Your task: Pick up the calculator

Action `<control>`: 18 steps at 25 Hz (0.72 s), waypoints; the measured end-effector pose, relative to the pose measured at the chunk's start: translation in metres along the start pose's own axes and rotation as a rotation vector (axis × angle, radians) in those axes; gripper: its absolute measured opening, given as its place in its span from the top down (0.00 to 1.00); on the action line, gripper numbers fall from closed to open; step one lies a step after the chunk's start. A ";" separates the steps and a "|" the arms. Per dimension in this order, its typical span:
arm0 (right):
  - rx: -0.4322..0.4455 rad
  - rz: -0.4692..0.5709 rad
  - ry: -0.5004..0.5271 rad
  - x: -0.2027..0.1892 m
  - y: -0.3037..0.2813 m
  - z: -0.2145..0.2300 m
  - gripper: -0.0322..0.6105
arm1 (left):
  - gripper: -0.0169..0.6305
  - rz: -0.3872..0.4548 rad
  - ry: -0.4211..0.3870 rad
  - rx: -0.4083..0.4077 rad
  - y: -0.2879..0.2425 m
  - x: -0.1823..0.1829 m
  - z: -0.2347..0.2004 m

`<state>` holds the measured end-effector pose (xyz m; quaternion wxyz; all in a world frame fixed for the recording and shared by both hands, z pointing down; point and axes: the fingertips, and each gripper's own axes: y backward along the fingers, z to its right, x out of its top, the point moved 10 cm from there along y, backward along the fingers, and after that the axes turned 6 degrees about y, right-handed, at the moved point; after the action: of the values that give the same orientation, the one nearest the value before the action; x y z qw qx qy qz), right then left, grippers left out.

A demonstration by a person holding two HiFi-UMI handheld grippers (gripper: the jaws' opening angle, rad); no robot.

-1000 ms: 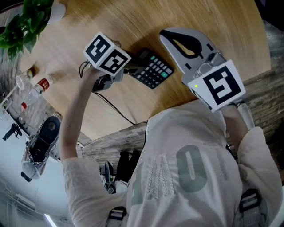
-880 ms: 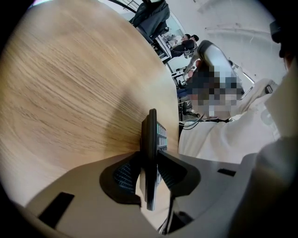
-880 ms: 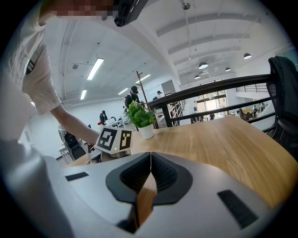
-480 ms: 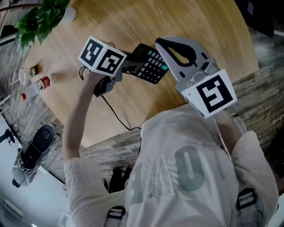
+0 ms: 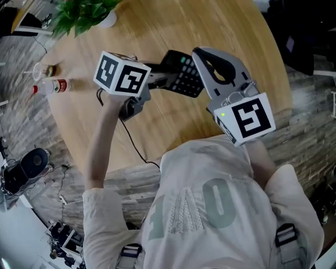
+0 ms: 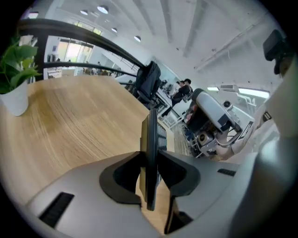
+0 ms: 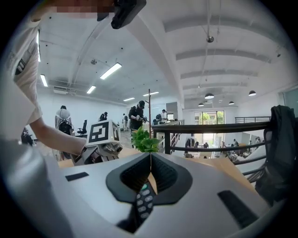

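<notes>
table (image 5: pixel 157 31): round, wood | floor (image 5: pixel 299 126): grey planks | ceiling (image 7: pixel 223 42): white, beamed | railing (image 7: pixel 209 128): black

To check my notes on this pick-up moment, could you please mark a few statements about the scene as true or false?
1. The left gripper is clamped on the calculator. True.
2. The calculator lies flat on the table. False: it is held on edge in the left gripper, off the wood.
3. A potted plant stands on the table. True.
4. The right gripper has its jaws wide apart. False: their tips meet.
</notes>
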<state>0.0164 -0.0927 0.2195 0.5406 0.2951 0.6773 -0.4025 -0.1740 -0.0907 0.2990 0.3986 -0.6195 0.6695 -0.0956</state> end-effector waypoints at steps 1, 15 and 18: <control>-0.004 0.011 0.010 0.004 0.000 0.000 0.92 | 0.79 0.059 0.000 0.017 0.007 0.001 0.004; 0.043 0.138 0.068 0.026 0.001 -0.018 0.92 | 0.79 0.867 -0.084 0.421 0.095 -0.011 0.083; 0.045 0.150 0.073 0.027 0.002 -0.018 0.92 | 0.79 1.035 -0.181 0.584 0.100 -0.021 0.097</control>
<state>0.0024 -0.0771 0.1944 0.5373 0.3718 0.6633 -0.3649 -0.1878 -0.0151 0.1812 0.6026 -0.0833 0.7935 -0.0160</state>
